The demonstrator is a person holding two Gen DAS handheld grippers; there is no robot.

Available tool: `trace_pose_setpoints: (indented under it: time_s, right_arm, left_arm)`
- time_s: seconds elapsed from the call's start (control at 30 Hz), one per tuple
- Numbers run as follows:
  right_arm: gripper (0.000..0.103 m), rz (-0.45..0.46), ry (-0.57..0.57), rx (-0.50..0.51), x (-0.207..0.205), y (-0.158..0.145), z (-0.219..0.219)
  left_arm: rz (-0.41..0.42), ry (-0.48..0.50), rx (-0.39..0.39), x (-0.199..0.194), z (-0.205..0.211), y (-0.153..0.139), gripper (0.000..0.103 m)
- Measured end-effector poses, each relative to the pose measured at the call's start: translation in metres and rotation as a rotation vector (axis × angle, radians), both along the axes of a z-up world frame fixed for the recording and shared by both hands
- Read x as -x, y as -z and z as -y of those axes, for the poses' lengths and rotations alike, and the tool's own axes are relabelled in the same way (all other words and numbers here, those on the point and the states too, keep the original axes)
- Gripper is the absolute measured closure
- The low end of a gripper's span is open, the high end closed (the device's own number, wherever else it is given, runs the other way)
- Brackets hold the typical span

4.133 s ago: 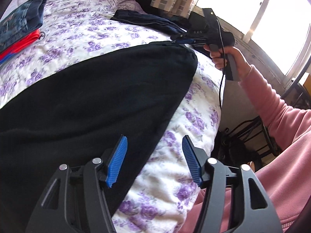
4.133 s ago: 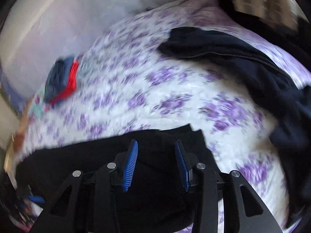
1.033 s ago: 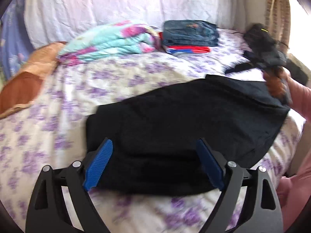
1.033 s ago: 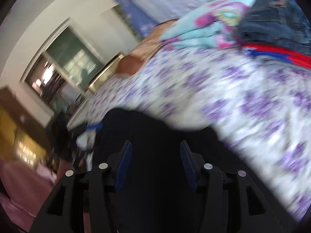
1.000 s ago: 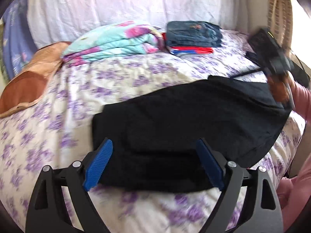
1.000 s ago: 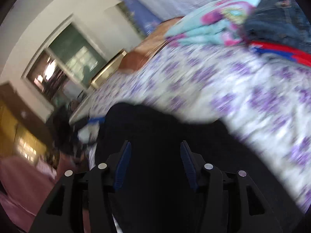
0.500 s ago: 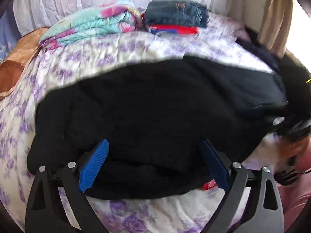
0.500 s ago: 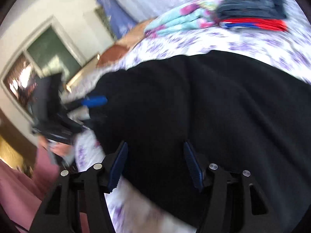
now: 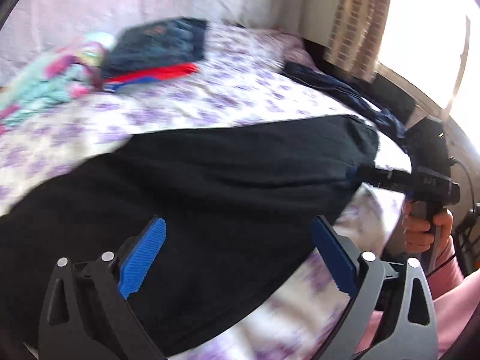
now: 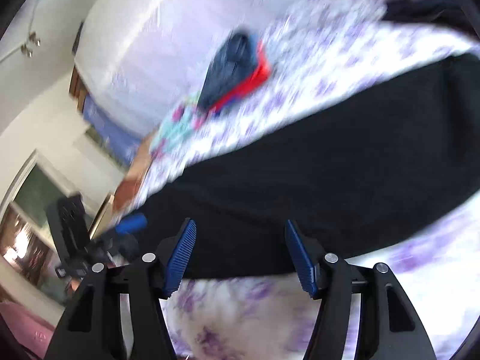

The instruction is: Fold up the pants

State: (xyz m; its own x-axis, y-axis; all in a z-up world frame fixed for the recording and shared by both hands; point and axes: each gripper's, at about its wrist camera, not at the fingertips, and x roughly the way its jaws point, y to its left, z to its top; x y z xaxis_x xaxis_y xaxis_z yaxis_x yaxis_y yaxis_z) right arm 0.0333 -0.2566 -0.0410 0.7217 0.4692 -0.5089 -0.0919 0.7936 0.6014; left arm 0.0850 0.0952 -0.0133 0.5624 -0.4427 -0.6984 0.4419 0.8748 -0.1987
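We see the black fabric pants (image 9: 210, 192) spread flat across the white bedspread with purple flowers (image 9: 228, 96), filling the centre and lower left of the left wrist view and running as a dark band across the middle of the right wrist view (image 10: 330, 186).

Our left gripper (image 9: 237, 258) sits at the bottom of its frame with its blue ribbed pads (image 9: 142, 258) spread wide, released and holding nothing; the pants lie beneath and between them. Our right gripper (image 10: 240, 258) is likewise at the bottom of its own frame, blue pads (image 10: 180, 258) apart and empty, hovering over the near edge of the pants. In the left wrist view the same right gripper (image 9: 372, 174) appears at the right edge, held by a hand (image 9: 426, 231) in a pink sleeve, its tip right at the pants' edge; we cannot tell from there whether it touches the cloth. The left gripper (image 10: 129, 225) shows faintly at the lower left of the right wrist view, blurred.

At the upper left of the left wrist view lies a folded stack of blue denim and red clothing (image 9: 156, 51), with a turquoise and pink floral quilt (image 9: 45, 90) beside it. A dark navy garment (image 9: 330, 87) lies crumpled at the upper right, near the striped curtain (image 9: 357, 21).
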Motion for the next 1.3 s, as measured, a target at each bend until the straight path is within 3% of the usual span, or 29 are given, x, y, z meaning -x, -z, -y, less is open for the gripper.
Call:
trace_pose_setpoints:
  time_s: [0.07,0.17,0.3,0.4,0.57,0.77,0.83,0.93,1.0,1.07,1.13,1.2,1.3]
  right_arm:
    - [0.040,0.056,0.129,0.037,0.014,-0.010,0.031]
    - [0.040,0.068,0.310,0.082,0.033,-0.019,0.076]
    - [0.040,0.040,0.505,-0.004,0.051,-0.015,0.145]
    - [0.039,-0.037,0.613,-0.030,0.050,-0.001,0.181]
    - [0.041,-0.110,0.630,-0.087,0.026,0.019,0.199]
    - [0.041,-0.145,0.623,-0.080,0.013,0.021,0.206]
    - [0.040,-0.146,0.615,-0.071,0.009,0.022,0.205]
    - [0.040,-0.144,0.607,-0.064,0.008,0.024,0.203]
    - [0.040,-0.138,0.596,-0.076,0.007,0.024,0.203]
    - [0.040,-0.137,0.579,-0.087,0.006,0.024,0.202]
    - [0.041,-0.134,0.566,-0.097,0.006,0.024,0.201]
    - [0.042,-0.139,0.566,-0.118,0.007,0.027,0.204]
    - [0.041,-0.153,0.558,-0.145,0.004,0.028,0.209]
  left_arm:
    - [-0.037,0.035,0.035,-0.015,0.027,0.007,0.008]
    - [-0.087,0.057,0.069,-0.031,0.054,0.021,0.008]
    - [-0.163,0.094,0.101,-0.046,0.085,0.045,0.008]
    - [-0.100,0.090,0.044,-0.042,0.101,0.054,0.006]
    - [-0.032,0.096,-0.025,-0.033,0.109,0.057,0.004]
    - [-0.041,0.075,-0.047,-0.035,0.109,0.052,0.004]
    - [-0.061,0.098,0.002,-0.037,0.116,0.042,0.004]
    - [-0.081,0.159,0.141,-0.043,0.141,0.024,0.004]
    - [-0.063,0.149,0.154,-0.049,0.166,0.019,0.004]
    - [-0.053,0.098,0.107,-0.056,0.189,0.022,0.007]
    - [-0.083,0.050,0.063,-0.067,0.215,0.032,0.017]
    - [-0.114,0.027,-0.052,-0.072,0.236,0.048,0.021]
    - [-0.011,0.006,-0.177,-0.056,0.252,0.053,0.021]
